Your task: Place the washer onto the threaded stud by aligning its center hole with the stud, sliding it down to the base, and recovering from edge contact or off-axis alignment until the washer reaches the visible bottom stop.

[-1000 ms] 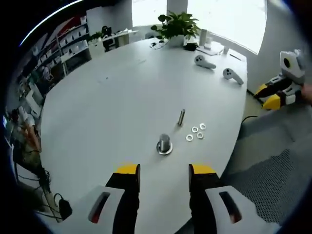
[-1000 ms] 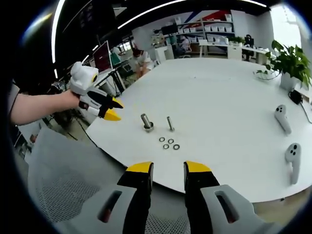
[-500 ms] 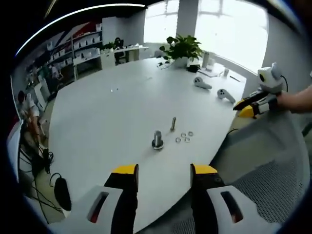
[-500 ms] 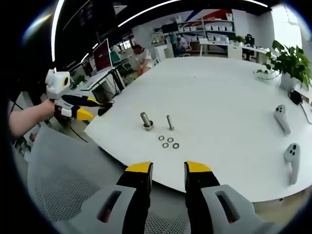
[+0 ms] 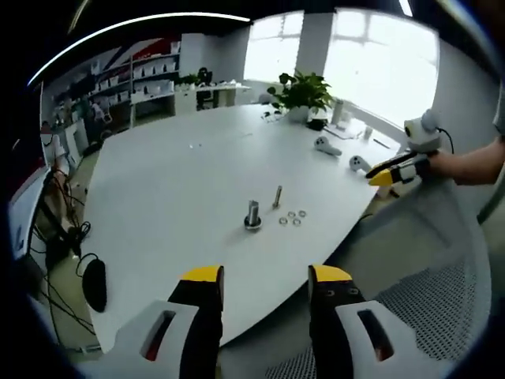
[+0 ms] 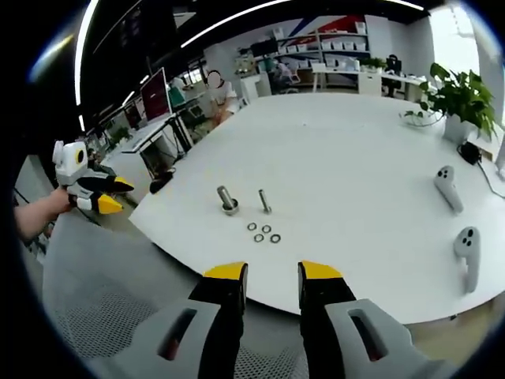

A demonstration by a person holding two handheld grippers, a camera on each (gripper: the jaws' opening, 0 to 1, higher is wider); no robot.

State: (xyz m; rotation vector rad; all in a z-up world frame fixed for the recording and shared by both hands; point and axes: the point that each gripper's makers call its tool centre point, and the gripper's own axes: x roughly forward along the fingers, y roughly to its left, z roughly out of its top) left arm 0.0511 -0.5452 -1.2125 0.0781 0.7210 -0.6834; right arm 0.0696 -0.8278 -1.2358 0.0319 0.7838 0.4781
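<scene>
Both grippers farther from table [image 5: 158, 181]

From my seat both feeds read bright and evenly lit. In the left gripper view the windows [image 5: 371, 71] beyond the far edge of the surface [image 5: 181, 181] are blown out to white, and daylight from them washes that far end pale. A ceiling light strip [image 6: 237, 20] arcs above the surface [image 6: 355, 166] in the right gripper view — its curve is pure fisheye bending. Shadows on the surface are soft and short; the stud [image 5: 252, 215] throws barely any. Edges of both views are stretched and dim, and the shelves [image 5: 150, 71] past the surface look smeared. The washers [image 6: 263, 234] beside the stud are small and lack detail — no glare on them.
</scene>
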